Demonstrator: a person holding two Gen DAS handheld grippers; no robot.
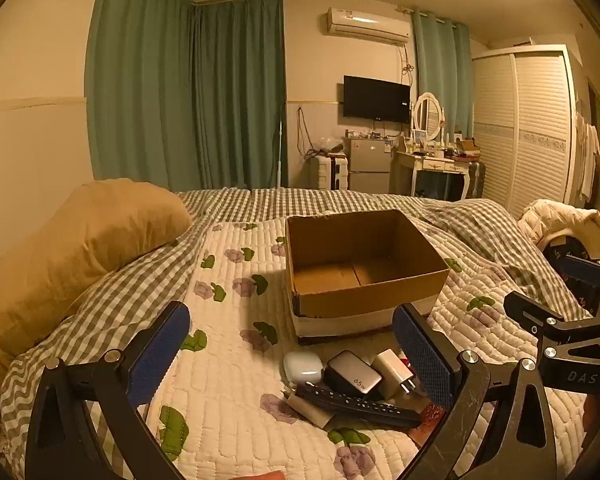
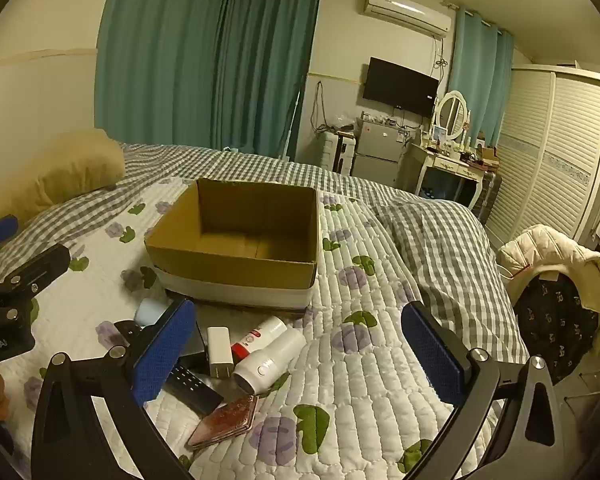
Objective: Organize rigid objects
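While it hangs level above the bed [image 1: 236, 360], the left hand-held gripper [image 1: 292, 354] points toward an upright, open-topped cardboard box [image 1: 360, 264], its blue pads spread wide with nothing between them. Just in front of the box lies a small heap: a white earbud case [image 1: 302, 366], a grey charger [image 1: 352, 374], a white plug [image 1: 392, 370] and a black remote [image 1: 356, 402]. From the right wrist camera, the right hand-held gripper [image 2: 300, 354] hovers over the same quilt, tilted slightly, its pads also wide apart and holding nothing. Below it lie a white bottle [image 2: 270, 360], a red-and-white tube [image 2: 260, 336], a white power bank [image 2: 220, 352], the remote [image 2: 192, 388] and a reddish wallet [image 2: 226, 420], all outside the box [image 2: 236, 248].
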